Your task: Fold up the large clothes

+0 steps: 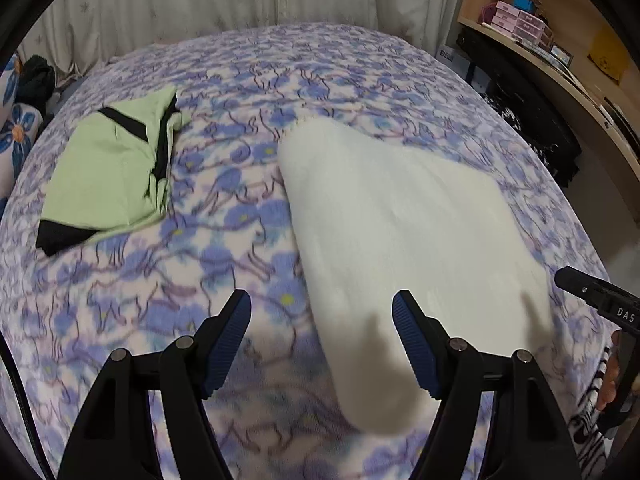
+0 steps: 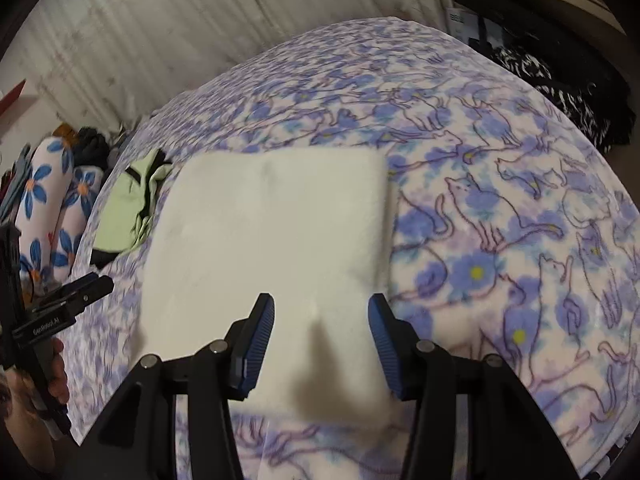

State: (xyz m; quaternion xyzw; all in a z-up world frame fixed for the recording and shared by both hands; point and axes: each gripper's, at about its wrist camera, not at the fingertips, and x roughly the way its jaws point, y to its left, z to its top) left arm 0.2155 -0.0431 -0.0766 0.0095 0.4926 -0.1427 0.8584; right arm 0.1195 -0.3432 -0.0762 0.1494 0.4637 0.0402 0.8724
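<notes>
A white folded garment point(image 1: 400, 216) lies flat on the bed; in the right wrist view it point(image 2: 268, 236) shows as a neat rectangle. My left gripper point(image 1: 322, 312) is open and empty, hovering above the garment's near left edge. My right gripper point(image 2: 322, 316) is open and empty, hovering above the garment's near edge. The right gripper also shows at the right edge of the left wrist view point(image 1: 576, 284). The left gripper shows at the left edge of the right wrist view point(image 2: 86, 286).
A folded green and black garment point(image 1: 108, 172) lies on the bed's left side, also in the right wrist view point(image 2: 128, 208). The bed has a blue floral cat-print blanket point(image 1: 180, 280). Flowered pillows point(image 2: 52, 208) lie left. A desk with shelves point(image 1: 540, 48) stands right. Curtains hang behind.
</notes>
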